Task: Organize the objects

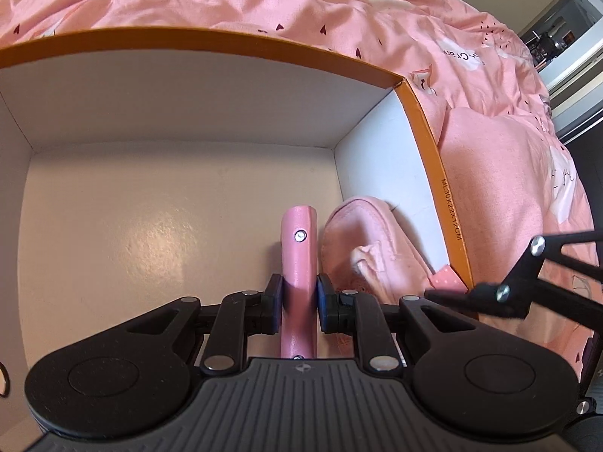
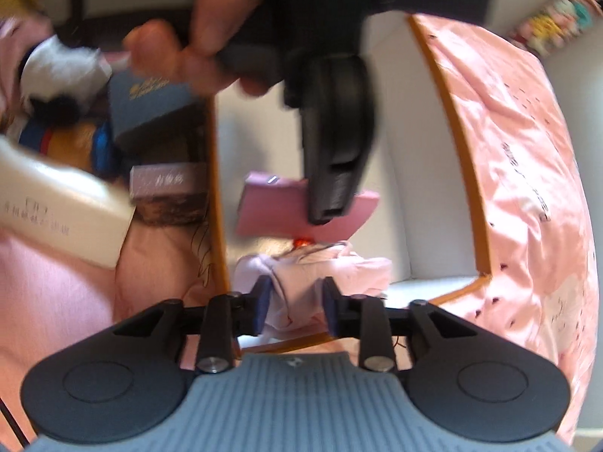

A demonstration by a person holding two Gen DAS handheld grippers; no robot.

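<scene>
An open box with orange rim [image 1: 426,139] and white inside sits on a pink bed cover. My left gripper [image 1: 299,307] is shut on a pink flat case [image 1: 297,256] with a metal snap, held upright inside the box near its floor. A pink soft cloth pouch [image 1: 361,241] lies in the box's right corner beside it. In the right wrist view my right gripper [image 2: 296,309] has its jaws around the pale pink cloth pouch [image 2: 320,275] at the box's near edge [image 2: 218,188]. The left gripper's body [image 2: 335,150] and the pink case [image 2: 271,207] show ahead of it.
Left of the box in the right wrist view lie a white carton [image 2: 60,207], a dark blue box [image 2: 150,101], a small mauve box [image 2: 166,180] and a plush toy [image 2: 60,71]. Pink bedding [image 1: 490,75] surrounds the box. A hand [image 2: 203,30] holds the left gripper.
</scene>
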